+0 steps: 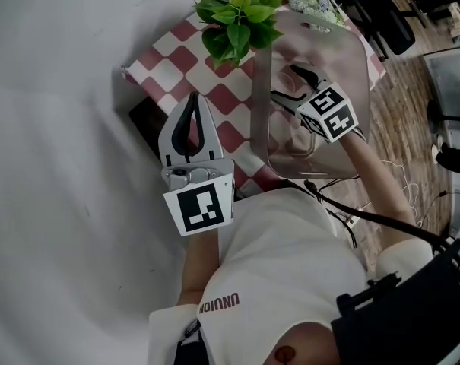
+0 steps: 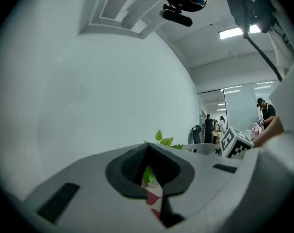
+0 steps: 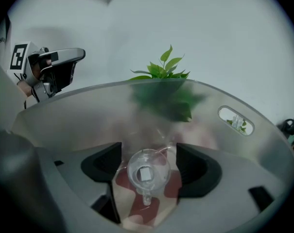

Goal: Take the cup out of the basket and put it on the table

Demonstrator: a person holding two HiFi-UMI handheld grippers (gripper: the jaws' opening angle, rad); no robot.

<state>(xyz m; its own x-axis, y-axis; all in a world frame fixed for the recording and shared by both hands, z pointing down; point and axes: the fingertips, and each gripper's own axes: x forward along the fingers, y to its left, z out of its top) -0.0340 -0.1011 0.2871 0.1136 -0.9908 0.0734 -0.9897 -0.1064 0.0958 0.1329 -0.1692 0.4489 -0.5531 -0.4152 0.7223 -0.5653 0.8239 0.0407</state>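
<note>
Clear glass cup (image 3: 146,174), handled, with a pale square showing at its bottom; upright on the floor of a translucent plastic basket (image 1: 353,74) that sits on the red-and-white checked worktop (image 1: 176,59). Step in hand: approach for the grasp. Right tongs (image 3: 149,163) spread wide, aimed down into the basket, cup framed between the pads and untouched. Left tongs (image 1: 194,99) together, empty, off to the side. Next move likely calls for lowering, closing on the cup wall clear of the handle, then lifting over the rim
</note>
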